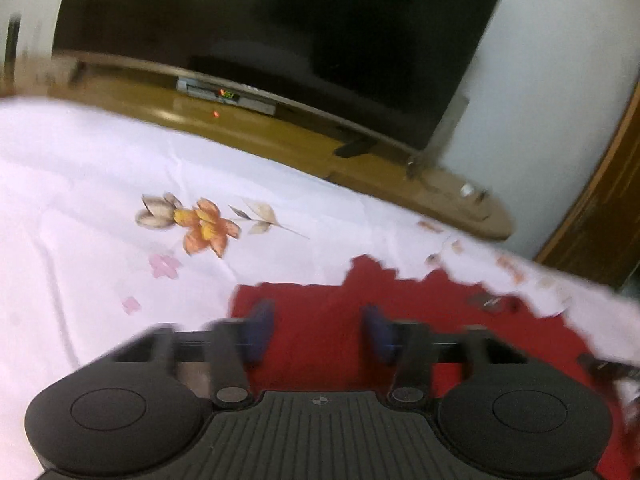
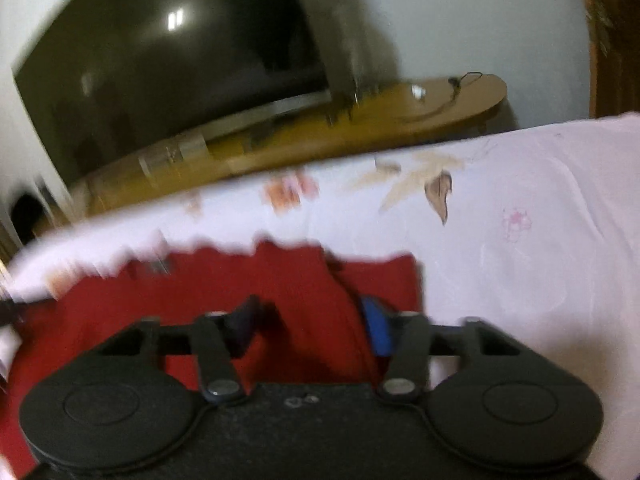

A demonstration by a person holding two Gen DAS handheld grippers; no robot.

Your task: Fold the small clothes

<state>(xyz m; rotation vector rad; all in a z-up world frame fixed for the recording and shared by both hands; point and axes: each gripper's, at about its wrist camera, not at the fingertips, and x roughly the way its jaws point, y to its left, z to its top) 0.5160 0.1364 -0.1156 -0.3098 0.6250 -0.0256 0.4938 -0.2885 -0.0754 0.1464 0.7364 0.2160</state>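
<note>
You are at the grasping step: the red garment (image 1: 320, 320) lies on the floral sheet (image 1: 100, 168) under both tools. Your left gripper (image 1: 318, 334) and right gripper (image 2: 310, 326) stand spread, pinching nothing. Next, lower onto the far edge and close.

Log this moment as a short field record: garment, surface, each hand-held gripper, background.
garment: red garment lying on the sheet, far edge uneven
surface: white floral bedsheet
left hand-held gripper: open, blue pads apart over the red cloth
right hand-held gripper: open, a raised fold of red cloth between its jaws, grip not evident
background: dark television on a wooden stand
image quality: motion-blurred
</note>
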